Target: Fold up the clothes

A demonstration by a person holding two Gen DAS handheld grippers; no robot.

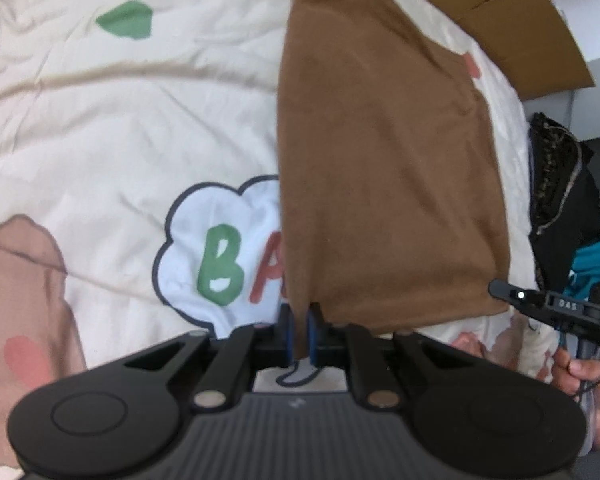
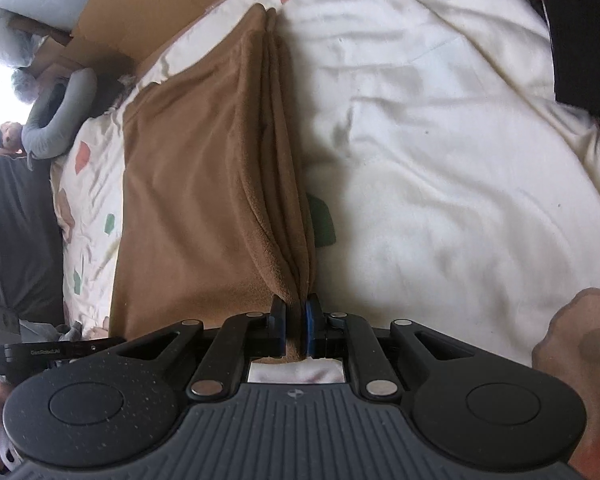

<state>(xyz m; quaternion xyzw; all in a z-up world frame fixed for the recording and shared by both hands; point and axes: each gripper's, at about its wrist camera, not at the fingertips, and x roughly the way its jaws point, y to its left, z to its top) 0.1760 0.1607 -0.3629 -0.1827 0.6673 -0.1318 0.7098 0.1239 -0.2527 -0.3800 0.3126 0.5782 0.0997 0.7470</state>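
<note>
A cream printed bedsheet (image 1: 100, 128) covers the bed, cardboard (image 1: 512, 20) at its far edge. The brown garment (image 1: 388, 168) lies folded on it, its long axis running straight ahead from both tongs. The left gripper (image 1: 299, 332) is pinched tight on one near corner, the right gripper (image 2: 296, 330) on the stacked edge layers of the other. Both sit equally near, so the near edge likely travels forward.

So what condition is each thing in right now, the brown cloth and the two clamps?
brown fleece garment: folded in layers, lying on the bedsheet, near edge pinched.
left gripper: shut on the garment's corner.
right gripper: shut on the stacked layer edges.
cardboard box: flaps open.
</note>
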